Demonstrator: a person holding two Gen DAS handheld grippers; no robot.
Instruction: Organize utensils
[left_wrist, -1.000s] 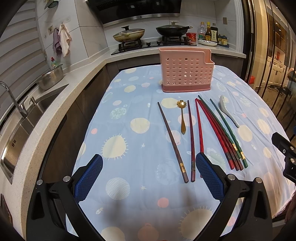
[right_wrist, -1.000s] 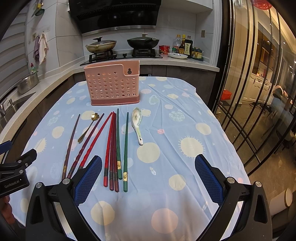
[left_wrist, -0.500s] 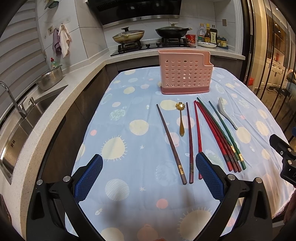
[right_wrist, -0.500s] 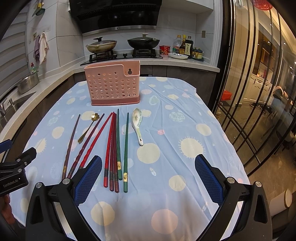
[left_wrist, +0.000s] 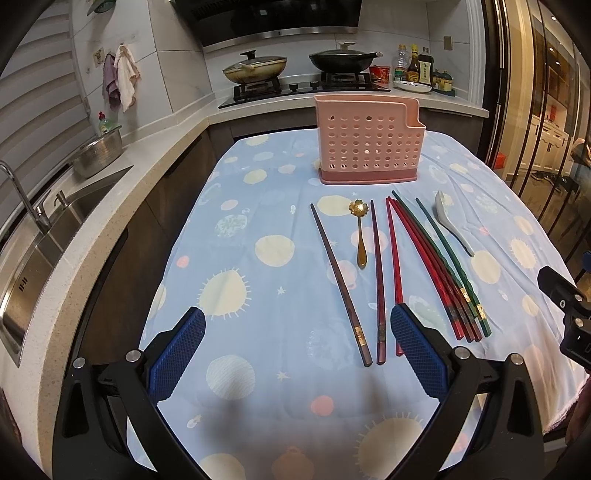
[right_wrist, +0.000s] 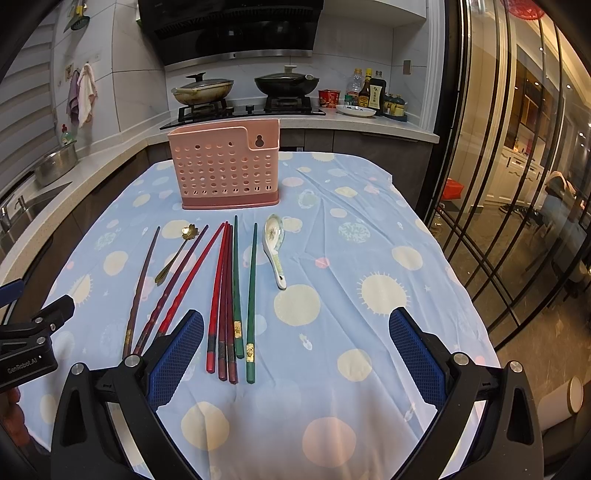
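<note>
Nothing is picked up yet, so the job looks like it is just starting. The left gripper (left_wrist: 297, 343) has its jaws wide open and empty, and the right gripper (right_wrist: 295, 345) does too. The pink holder (right_wrist: 225, 166) stands at 12 o'clock on the surface (right_wrist: 369, 258). In front of it lie the chopsticks (right_wrist: 229, 295), a gold spoon (right_wrist: 177, 251) and a white spoon (right_wrist: 275, 251), all flat on the cloth. Next, one gripper should go down over a chopstick end and close on it

Chopsticks (right_wrist: 225, 295) and spoons (interspersed) (right_wrist: 275, 251) lie before the holder (right_wrist: 225, 166).
</note>
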